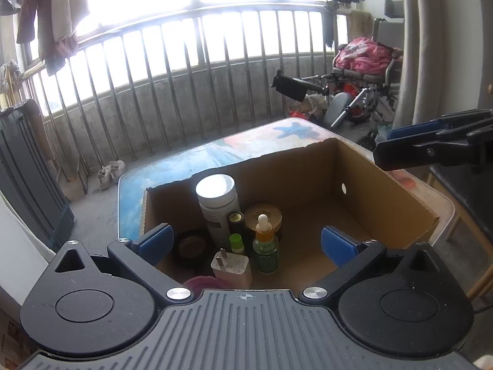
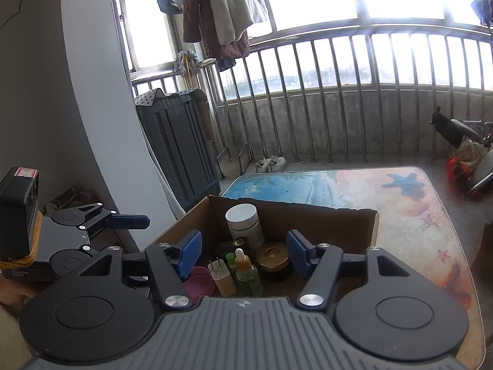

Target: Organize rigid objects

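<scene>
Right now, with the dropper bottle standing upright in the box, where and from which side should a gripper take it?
Grip the dropper bottle by its narrow orange neck, coming straight down from above. It stands upright, wedged between the white charger and the gold-lidded jar, so its sides are probably crowded.

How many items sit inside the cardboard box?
7 visible: white-lidded jar at back, black vial, gold-lidded jar, green-capped bottle, dropper bottle, charger plug, tape roll. A pink object may be partly hidden.
</scene>
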Motion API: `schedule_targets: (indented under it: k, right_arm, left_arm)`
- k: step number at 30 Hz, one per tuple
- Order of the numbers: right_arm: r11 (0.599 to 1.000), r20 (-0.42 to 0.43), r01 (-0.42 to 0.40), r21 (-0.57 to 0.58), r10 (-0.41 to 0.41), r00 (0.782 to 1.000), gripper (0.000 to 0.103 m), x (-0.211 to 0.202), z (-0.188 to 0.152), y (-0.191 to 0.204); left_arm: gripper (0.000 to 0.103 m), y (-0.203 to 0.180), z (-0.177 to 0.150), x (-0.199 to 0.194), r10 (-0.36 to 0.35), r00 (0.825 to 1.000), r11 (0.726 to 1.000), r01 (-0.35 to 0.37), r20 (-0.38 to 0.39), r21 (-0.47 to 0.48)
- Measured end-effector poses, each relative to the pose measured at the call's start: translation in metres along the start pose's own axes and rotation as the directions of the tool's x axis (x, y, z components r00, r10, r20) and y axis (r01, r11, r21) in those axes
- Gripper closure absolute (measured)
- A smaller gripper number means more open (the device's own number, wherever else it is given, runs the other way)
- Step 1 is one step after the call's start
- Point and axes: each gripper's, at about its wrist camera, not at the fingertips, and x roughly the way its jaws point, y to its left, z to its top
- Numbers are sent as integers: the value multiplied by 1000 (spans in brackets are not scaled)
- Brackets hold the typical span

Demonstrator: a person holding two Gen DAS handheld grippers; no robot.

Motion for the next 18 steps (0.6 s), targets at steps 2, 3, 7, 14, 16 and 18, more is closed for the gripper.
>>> schedule_targets:
  k: [2,3,7,14,16,18]
  right_arm:
    - [1000,-4,21,-8,-21,1000,39,0,-1,1]
    - [999,-6,30,-12,-31,1000,39,1,-2,2]
    - [998,1,65,-1,-65,998,39,1,-6,1]
    - [995,7,96,29,-96,995,39,0,-9,-3]
    - [995,7,97,21,-98,995,38,0,-8,-2]
    - [996,9,93,15,-93,996,38,0,-8,-1]
  left_arm:
    - [0,0,-2,2,14,1000,1000,-14,-3,2]
    - [0,0,-2,2,23,1000,1000,-23,-1,3]
    - [0,-1,-3,0,35,999,999,-35,7,5]
    - [0,1,-6,0,51,999,999,-51,8,-14]
    - [0,0,-7,-1,48,999,999,-48,4,-13]
    - [0,-1,-7,-1,53,999,999,-53,-2,-5]
